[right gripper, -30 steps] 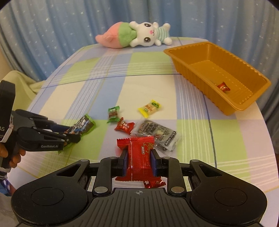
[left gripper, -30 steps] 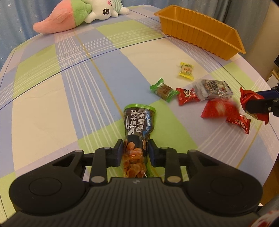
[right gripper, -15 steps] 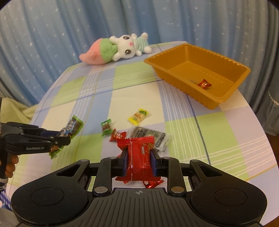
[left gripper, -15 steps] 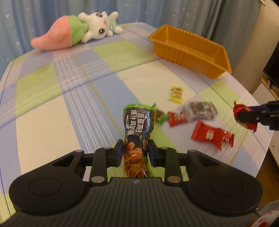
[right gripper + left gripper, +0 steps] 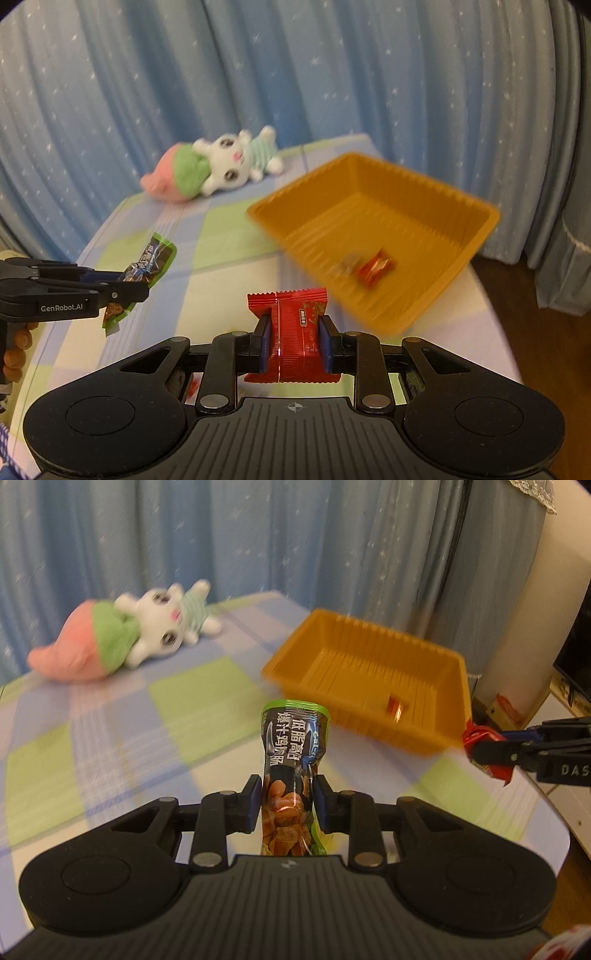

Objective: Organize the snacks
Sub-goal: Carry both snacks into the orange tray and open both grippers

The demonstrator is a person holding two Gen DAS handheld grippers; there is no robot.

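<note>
two snacks in the air, both bound for the orange tray (image 5: 373,206). red wafer pack (image 5: 299,332) clamped crosswise in the right tool (image 5: 293,345), low centre of the right wrist view, pads pressed on both flanks and the crimped ends sticking out past them. dark chicken-snack pouch (image 5: 291,768) with green trim pinched upright in the left tool (image 5: 286,805), low centre of the left wrist view, its top seam poking up toward the tray's near wall. both packs clear of the checked counter (image 5: 110,738).

tray in the centre right of both views, open and nearly bare: one red candy (image 5: 375,267) on its floor toward the right end, something blurred beside it, too smeared to name. background streaked with motion blur.

for a clean drop, by the look of it: carry each pack past the near rim and over the bare floor before letting go; keep the release low, since light foil packs flutter and could skid off the ribbed wall. left pouch is long and floppy, so best tipped flat rather than dropped end-on. with both tools converging on one tray, better to stagger them, one over each end, to avoid a knock.

plush rabbit (image 5: 229,170) on the far counter in the upper left, star-print curtain (image 5: 295,74) behind.
</note>
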